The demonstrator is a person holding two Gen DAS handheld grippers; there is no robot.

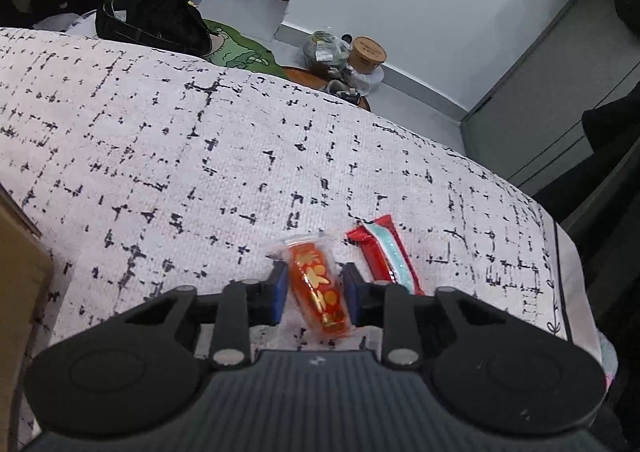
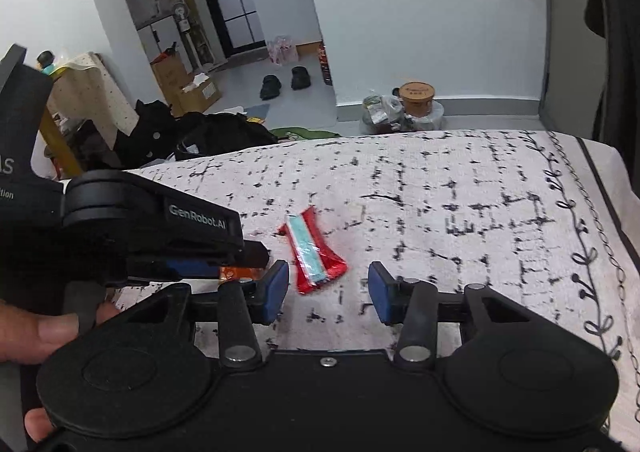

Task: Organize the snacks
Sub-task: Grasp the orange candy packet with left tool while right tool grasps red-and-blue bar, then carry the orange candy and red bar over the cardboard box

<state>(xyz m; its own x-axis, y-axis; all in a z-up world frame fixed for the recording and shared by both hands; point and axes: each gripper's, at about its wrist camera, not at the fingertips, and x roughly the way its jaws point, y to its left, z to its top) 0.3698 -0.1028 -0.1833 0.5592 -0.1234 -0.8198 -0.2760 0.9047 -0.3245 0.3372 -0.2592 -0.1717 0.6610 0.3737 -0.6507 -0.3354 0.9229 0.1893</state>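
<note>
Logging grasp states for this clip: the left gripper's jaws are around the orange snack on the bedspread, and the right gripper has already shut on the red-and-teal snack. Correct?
Not quite. The right gripper is open and empty: the right wrist view shows the red-and-teal snack lying free on the bedspread ahead of it. The left gripper part stands, around the orange snack.
</note>
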